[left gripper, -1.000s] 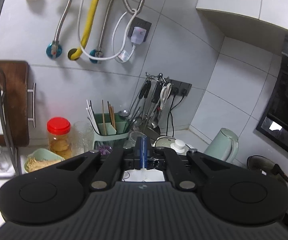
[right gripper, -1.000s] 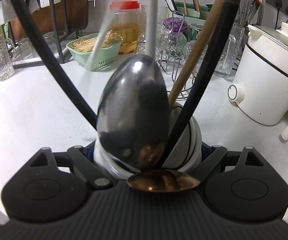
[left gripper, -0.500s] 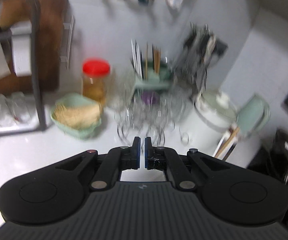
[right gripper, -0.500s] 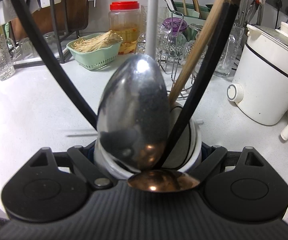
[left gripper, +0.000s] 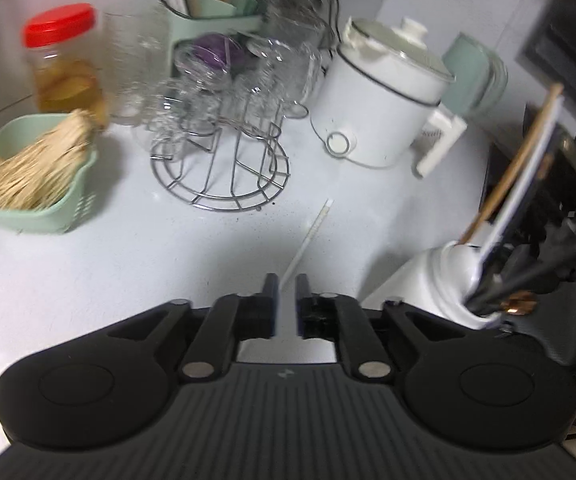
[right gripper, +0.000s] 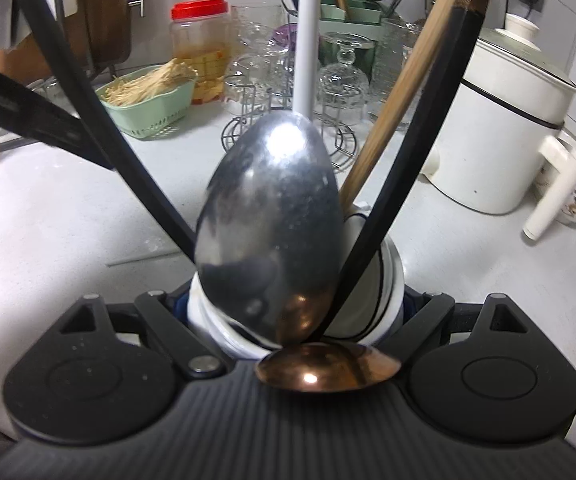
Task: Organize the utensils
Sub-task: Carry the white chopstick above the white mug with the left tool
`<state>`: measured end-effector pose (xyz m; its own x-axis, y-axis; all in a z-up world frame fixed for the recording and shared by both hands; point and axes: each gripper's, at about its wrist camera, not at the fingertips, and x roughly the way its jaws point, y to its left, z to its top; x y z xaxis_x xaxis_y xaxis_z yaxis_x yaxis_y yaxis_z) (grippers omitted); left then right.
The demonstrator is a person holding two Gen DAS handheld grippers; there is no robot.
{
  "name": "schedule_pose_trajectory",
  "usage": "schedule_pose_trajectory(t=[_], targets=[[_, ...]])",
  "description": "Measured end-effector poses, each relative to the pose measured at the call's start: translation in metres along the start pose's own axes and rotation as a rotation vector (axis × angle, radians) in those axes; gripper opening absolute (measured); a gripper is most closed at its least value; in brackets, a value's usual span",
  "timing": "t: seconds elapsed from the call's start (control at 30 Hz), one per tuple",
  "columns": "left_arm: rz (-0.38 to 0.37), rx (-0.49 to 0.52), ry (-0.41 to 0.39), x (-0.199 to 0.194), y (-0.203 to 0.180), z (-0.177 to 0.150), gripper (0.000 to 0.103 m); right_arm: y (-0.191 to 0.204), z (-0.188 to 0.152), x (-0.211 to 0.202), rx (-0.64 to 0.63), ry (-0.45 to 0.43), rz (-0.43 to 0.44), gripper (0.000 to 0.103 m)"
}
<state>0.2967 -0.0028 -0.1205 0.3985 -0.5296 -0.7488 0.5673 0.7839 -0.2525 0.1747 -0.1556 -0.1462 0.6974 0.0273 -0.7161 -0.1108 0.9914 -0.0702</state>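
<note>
White utensil cup (right gripper: 383, 280) w/ spoons is gripped by right gripper (right gripper: 293, 312); left gripper (left gripper: 286, 284), nothing held, is seen opening above white chopstick (left gripper: 307, 236)

Hidden, cropped and blurred parts of the kitchen scene

The left wrist view is motion-blurred: the glasses (left gripper: 224, 92) on the wire rack smear together and the right hand-held gripper (left gripper: 499, 312) at its edge is a dark smudge. In the right wrist view, the big steel spoon (right gripper: 272, 236) hides most of the white holder (right gripper: 383, 292), and the black handles (right gripper: 431, 128) and white handle (right gripper: 307, 36) run off the top edge.
</note>
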Motion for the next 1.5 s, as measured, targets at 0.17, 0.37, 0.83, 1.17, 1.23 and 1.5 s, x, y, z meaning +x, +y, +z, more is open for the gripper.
schedule_pose_trajectory(t=[0.17,0.37,0.83,1.17,1.23,1.5], targets=[[-0.065,0.077,0.048,0.042,-0.003,0.02,0.041,-0.001,-0.001,-0.002,0.009,0.001,-0.012,0.091],[-0.065,0.17,0.101,0.096,-0.016,0.043,0.04,-0.004,-0.002,-0.003,0.016,-0.005,-0.02,0.091],[-0.076,0.345,0.204,0.163,-0.045,0.074,0.024,-0.004,-0.006,-0.005,0.02,-0.016,-0.02,0.091],[-0.081,0.388,0.248,0.191,-0.06,0.087,0.013,-0.007,-0.005,-0.002,0.011,-0.018,-0.011,0.091],[-0.06,0.397,0.254,0.195,-0.065,0.089,0.012,-0.007,-0.004,-0.001,0.011,-0.018,-0.012,0.091],[-0.005,0.446,0.259,0.196,-0.072,0.087,0.007,-0.007,-0.004,0.0,0.008,-0.021,-0.008,0.091]])
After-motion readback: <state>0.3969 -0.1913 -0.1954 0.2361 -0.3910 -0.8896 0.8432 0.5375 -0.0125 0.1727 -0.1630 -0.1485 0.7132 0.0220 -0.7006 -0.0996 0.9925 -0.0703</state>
